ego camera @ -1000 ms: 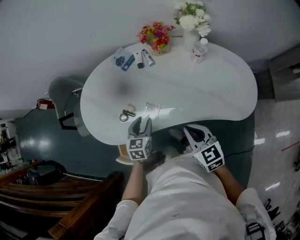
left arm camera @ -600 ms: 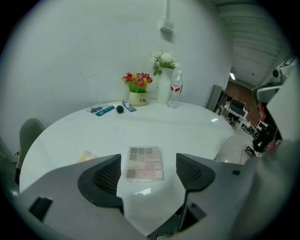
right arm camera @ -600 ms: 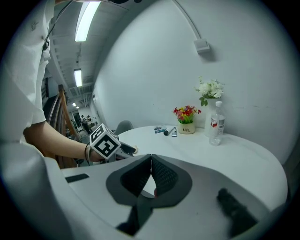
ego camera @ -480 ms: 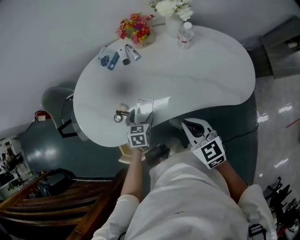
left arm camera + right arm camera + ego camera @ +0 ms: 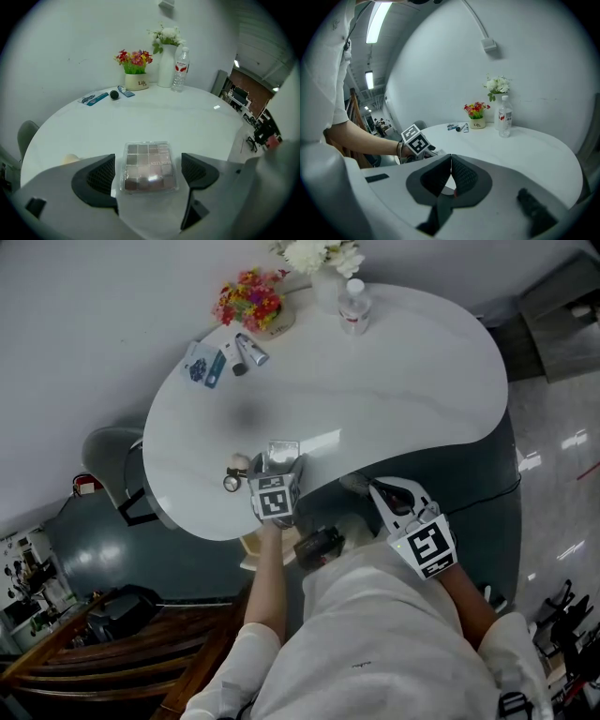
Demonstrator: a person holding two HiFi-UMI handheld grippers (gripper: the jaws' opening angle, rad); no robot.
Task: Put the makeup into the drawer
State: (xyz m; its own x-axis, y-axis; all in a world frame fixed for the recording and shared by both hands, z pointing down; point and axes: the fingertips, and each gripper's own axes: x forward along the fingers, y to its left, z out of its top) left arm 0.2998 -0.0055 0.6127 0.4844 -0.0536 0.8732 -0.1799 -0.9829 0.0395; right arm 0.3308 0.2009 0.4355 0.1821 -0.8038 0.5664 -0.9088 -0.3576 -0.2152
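A clear eyeshadow palette (image 5: pixel 283 448) lies flat on the white table (image 5: pixel 394 381), close to its near edge. My left gripper (image 5: pixel 277 469) points steeply down at it. In the left gripper view the palette (image 5: pixel 149 167) sits between the two dark pads (image 5: pixel 99 176), which stand just off its sides; the jaws have just been opening. My right gripper (image 5: pixel 380 491) hangs off the table's near edge, shut with nothing in it. In the right gripper view its pads (image 5: pixel 461 174) meet, and the left hand's marker cube (image 5: pixel 415 141) shows beyond them.
A small round jar (image 5: pixel 231 484) and a cream puff (image 5: pixel 237 462) lie left of the palette. Tubes (image 5: pixel 246 351), blue packets (image 5: pixel 202 367), a flower pot (image 5: pixel 248 304), a vase (image 5: pixel 319 259) and a bottle (image 5: pixel 353 306) stand at the far edge. A grey chair (image 5: pixel 111 454) stands at left.
My left gripper has come down and forward from the table's edge to the palette, and its jaws have spread wide on either side of it. The right gripper has shifted only a little.
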